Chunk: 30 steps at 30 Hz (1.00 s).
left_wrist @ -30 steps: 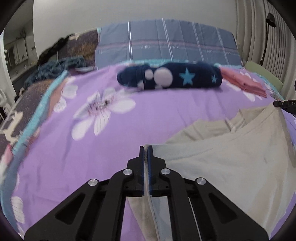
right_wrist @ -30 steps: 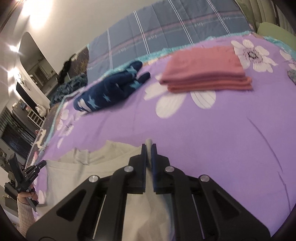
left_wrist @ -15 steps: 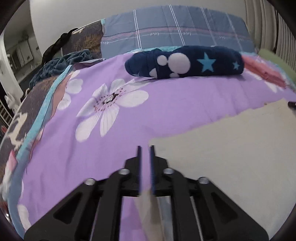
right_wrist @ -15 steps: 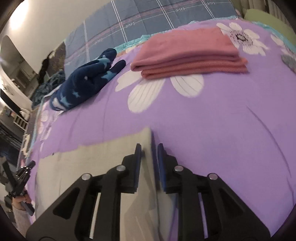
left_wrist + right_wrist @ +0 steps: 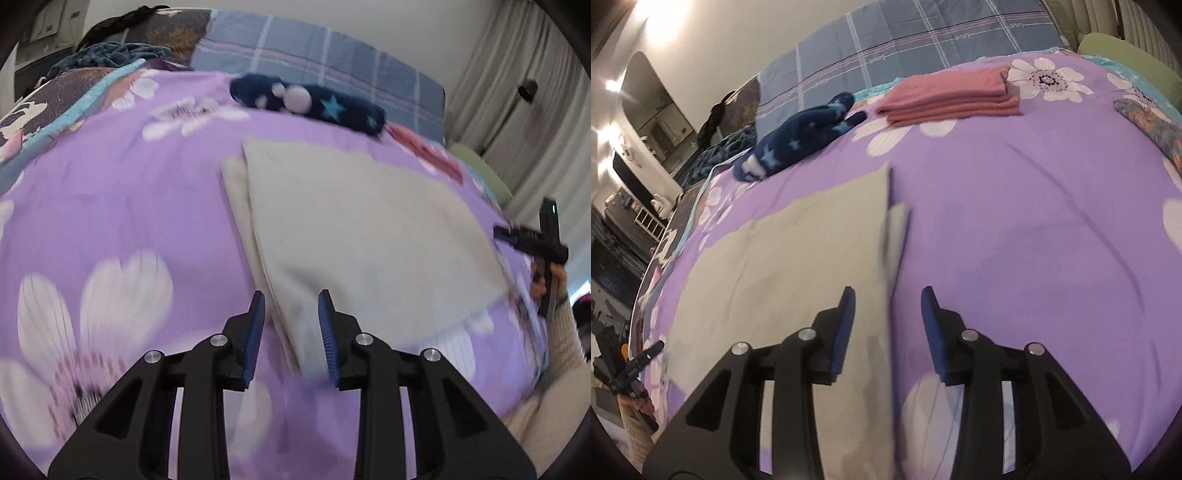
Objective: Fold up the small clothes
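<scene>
One fold is laid into the beige garment [image 5: 362, 229] on the purple bedspread [image 5: 1015, 229], short of the pink stack [image 5: 945, 98]; left gripper [image 5: 291, 321] and right gripper [image 5: 888, 321] have just been opening, released, more folds likely left.

- My left claw [image 5: 291, 325] has just been opening; its jaws stand apart over the folded beige garment's [image 5: 354, 229] near corner, pads clear.
- Beyond it lies a navy starred bundle [image 5: 310, 101].

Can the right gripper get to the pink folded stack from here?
Probably yes: the right gripper is open and empty, and only bare purple bedspread lies between it and the pink folded stack.
</scene>
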Each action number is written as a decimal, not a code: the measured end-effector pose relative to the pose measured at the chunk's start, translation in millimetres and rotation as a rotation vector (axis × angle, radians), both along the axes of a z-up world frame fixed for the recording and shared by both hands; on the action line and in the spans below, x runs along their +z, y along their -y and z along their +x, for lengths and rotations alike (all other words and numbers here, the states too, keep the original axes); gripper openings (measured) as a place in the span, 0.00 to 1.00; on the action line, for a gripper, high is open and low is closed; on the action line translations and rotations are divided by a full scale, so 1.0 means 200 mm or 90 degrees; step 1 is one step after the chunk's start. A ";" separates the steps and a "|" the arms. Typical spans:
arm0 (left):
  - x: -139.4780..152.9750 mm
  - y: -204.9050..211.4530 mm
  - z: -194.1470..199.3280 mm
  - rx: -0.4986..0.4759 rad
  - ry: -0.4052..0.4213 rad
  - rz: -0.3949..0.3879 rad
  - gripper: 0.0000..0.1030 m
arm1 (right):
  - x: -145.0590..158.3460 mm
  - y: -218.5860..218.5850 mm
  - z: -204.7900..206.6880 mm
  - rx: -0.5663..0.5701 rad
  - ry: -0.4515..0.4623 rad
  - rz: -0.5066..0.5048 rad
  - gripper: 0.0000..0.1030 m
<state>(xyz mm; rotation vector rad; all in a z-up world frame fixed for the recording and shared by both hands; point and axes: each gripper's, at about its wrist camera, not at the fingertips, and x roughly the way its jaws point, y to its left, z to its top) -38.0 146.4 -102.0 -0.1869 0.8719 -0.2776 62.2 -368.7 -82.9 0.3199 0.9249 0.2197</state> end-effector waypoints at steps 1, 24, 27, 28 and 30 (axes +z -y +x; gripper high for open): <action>-0.01 0.03 -0.05 -0.012 0.000 0.017 0.29 | 0.00 -0.02 -0.03 0.004 -0.002 -0.003 0.37; 0.04 0.03 -0.21 0.004 0.056 0.244 0.00 | -0.11 -0.02 -0.41 -0.005 -0.007 -0.002 0.37; 0.17 0.16 -0.17 -0.026 0.113 0.198 0.09 | -0.08 0.01 -0.42 0.011 0.002 -0.002 0.37; 0.21 0.25 -0.15 -0.054 0.132 0.191 0.22 | -0.08 0.01 -0.43 0.012 0.005 0.000 0.37; 0.24 0.41 -0.11 -0.108 0.153 0.168 0.33 | -0.10 0.03 -0.46 0.013 0.008 0.020 0.37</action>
